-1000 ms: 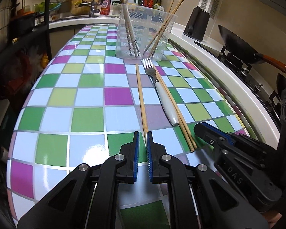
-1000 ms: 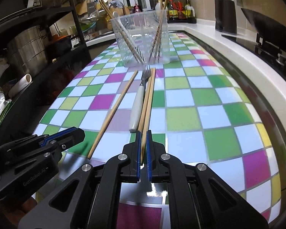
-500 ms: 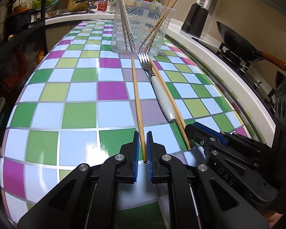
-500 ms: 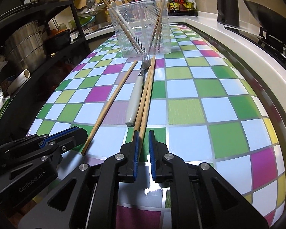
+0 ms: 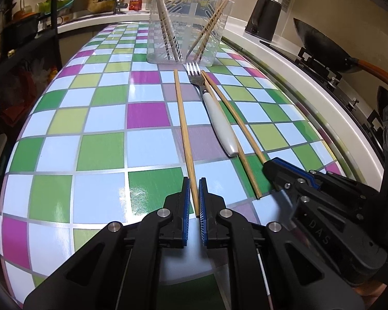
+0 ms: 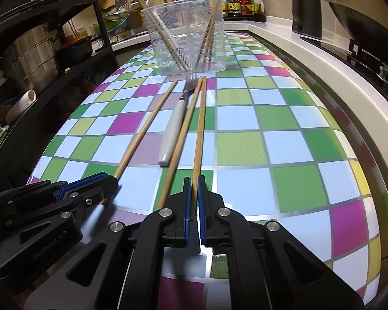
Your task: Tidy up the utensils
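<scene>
1. A home kitchen: the bench [image 5: 103, 129] is covered in a glossy sheet checked in green, pale blue and magenta, with a wok [image 5: 320, 44] on the stove along one side and a black shelf rack [image 6: 38, 38] of pots along the other.
2. The left hand-held gripper [image 5: 192, 193] has its blue pads pressed together on the near end of a single wooden chopstick [image 5: 182, 121], which lies flat on the bench and points toward the holder.
3. The right hand-held gripper [image 6: 193, 196] is likewise pinched on the near end of another chopstick [image 6: 200, 129], the outer one of a pair.
4. Its partner chopstick [image 6: 181, 139] lies free just beside it, running close alongside the white-handled fork [image 6: 172, 129].
5. The fork rests between the left chopstick and the pair, tines toward the clear plastic utensil holder [image 6: 183, 38] standing at the far end of the bench, which already carries several chopsticks leaning against its walls.
6. Handling, as I judge it: the chopsticks are light, stiff and thin, so an end grip lets them droop or pivot; the slick sheet gives little friction, and they may skid or roll.
7. A hold nearer the middle would steady the swing upright into the holder.
8. The fork looks heavier at its smooth handle; gripping the narrow metal neck seems safer.
</scene>
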### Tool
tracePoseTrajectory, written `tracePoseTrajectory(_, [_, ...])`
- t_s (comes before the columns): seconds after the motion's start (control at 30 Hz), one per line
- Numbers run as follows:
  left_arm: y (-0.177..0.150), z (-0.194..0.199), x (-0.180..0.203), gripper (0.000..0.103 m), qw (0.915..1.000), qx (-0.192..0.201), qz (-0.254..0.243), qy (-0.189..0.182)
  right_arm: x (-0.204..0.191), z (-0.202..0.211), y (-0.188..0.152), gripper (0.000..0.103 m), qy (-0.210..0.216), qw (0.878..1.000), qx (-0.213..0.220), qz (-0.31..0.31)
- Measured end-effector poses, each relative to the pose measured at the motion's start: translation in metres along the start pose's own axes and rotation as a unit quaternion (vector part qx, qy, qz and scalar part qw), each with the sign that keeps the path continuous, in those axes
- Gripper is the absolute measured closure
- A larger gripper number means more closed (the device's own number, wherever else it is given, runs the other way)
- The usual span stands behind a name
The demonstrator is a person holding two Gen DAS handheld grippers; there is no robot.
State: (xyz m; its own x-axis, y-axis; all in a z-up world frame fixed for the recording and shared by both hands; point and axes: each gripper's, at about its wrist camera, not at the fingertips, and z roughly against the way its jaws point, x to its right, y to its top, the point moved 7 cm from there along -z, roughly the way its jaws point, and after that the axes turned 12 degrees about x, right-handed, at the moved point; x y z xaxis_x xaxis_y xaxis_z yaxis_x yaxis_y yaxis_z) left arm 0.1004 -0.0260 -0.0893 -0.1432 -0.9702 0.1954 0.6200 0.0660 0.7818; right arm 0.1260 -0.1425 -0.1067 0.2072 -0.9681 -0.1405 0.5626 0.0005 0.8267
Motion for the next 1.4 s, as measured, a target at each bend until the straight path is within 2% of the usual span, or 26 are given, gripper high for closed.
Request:
tracePoseTrajectory(0.47, [-0.014,0.033,-0.042,0.098,0.9980,0.019,0.010,0.059,0.032,0.025,-0.008,0.098,-0.067,0.998,0.015,-0.012])
tracePoseTrajectory(0.57, [-0.014,0.034,-0.045,0.097,0.9977,0.026,0.003,0.062,0.036,0.025,-0.011,0.095,-0.067,0.997,0.018,-0.022])
tracePoseTrajectory(0.73, [-0.011,0.030,-0.041,0.097,0.9973,0.030,-0.006,0.067,0.037,0.022,-0.009,0.095,-0.065,0.997,0.023,-0.020])
tracePoseTrajectory(0.97, [-0.009,0.024,-0.030,0.087,0.9961,0.037,-0.035,0.071,0.035,0.021,-0.009,0.094,-0.059,0.998,0.034,-0.016])
tracePoseTrajectory(1.4, [-0.004,0.016,-0.021,0.090,0.9941,0.043,-0.059,0.079,0.033,0.018,-0.006,0.094,-0.058,0.997,0.048,-0.007])
